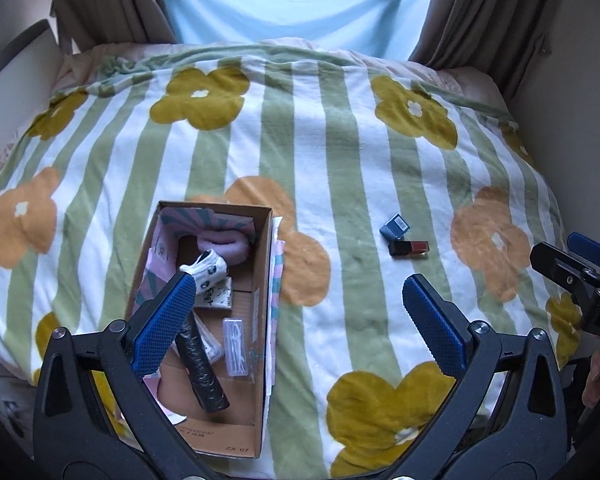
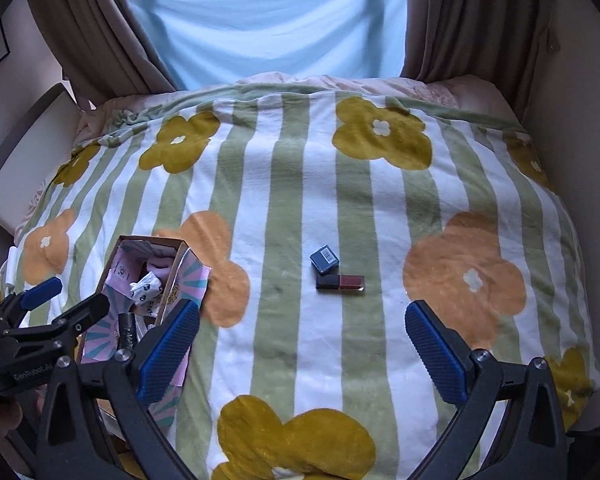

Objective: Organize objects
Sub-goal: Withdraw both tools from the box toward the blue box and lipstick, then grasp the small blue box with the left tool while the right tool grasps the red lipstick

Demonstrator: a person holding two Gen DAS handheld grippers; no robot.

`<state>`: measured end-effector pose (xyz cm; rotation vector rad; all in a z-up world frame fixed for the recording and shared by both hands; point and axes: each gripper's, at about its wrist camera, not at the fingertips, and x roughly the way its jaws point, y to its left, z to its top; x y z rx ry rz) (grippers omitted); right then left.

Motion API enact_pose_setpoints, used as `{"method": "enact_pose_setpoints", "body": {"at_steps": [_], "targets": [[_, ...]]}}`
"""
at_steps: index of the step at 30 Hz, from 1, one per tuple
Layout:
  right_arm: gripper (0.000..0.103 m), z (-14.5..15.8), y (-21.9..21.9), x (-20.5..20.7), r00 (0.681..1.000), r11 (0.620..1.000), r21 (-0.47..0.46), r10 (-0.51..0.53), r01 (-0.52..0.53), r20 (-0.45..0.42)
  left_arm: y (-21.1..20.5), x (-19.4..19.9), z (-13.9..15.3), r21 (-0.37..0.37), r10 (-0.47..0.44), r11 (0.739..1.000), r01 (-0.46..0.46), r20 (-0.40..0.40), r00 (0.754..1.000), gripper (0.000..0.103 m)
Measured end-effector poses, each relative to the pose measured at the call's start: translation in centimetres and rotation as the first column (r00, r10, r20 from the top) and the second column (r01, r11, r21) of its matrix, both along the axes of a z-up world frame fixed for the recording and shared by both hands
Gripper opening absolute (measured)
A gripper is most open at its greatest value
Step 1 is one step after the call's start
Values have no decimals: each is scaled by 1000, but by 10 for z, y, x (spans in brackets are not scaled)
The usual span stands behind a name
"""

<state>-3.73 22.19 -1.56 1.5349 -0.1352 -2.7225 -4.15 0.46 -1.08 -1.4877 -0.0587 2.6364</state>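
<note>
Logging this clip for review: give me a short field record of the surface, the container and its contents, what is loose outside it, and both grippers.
surface: floral striped blanket on a bed
container: open cardboard box, left side
in box: patterned socks, black roll, clear packet
still out: small blue box, touching dark red lipstick
left gripper: open, empty
right gripper: open, empty

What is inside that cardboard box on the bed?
In the cardboard box: a white patterned sock, a pink fluffy item, a black roll and a clear packet. Anything beneath them is hidden.
</note>
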Motion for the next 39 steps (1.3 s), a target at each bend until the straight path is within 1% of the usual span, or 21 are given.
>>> {"method": "enact_pose_setpoints", "body": {"at_steps": [4, 12, 16, 20, 24, 26, 28, 32, 34, 36, 39], "targets": [[102, -3, 10, 3, 1000, 1000, -22, -21, 21, 0, 9, -9, 0, 4, -36, 999, 36, -1, 999, 103], [102, -12, 21, 1, 999, 999, -7, -52, 52, 13, 32, -39, 0, -2, -136, 991, 136, 20, 991, 103], [102, -15, 26, -3, 998, 998, 13, -63, 63, 6, 49, -61, -1, -7, -208, 978, 208, 31, 978, 103], [102, -27, 29, -10, 997, 997, 17, -74, 74, -3, 69, -83, -9, -10, -290, 957, 291, 51, 956, 103], [102, -53, 31, -20, 997, 997, 33, -75, 76, -24, 95, -108, -35, -16, -372, 927, 374, 90, 924, 103], [102, -72, 32, -25, 996, 996, 45, -78, 80, -40, 108, -120, -53, 2, -416, 908, 418, 107, 903, 103], [102, -94, 33, -31, 995, 995, 47, -84, 86, -54, 122, -132, -74, -1, -457, 888, 461, 124, 881, 103], [102, -136, 34, -46, 995, 995, 48, -87, 90, -57, 150, -158, -125, 27, -533, 842, 538, 180, 826, 102], [102, -156, 34, -54, 995, 994, 62, -86, 90, -57, 162, -169, -150, 44, -571, 816, 576, 212, 793, 102], [102, -175, 36, -61, 995, 994, 64, -91, 94, -47, 174, -180, -173, 45, -601, 791, 610, 241, 762, 102], [102, -200, 33, -71, 996, 994, 71, -83, 85, -33, 188, -195, -202, 60, -631, 764, 643, 277, 724, 102]]}}
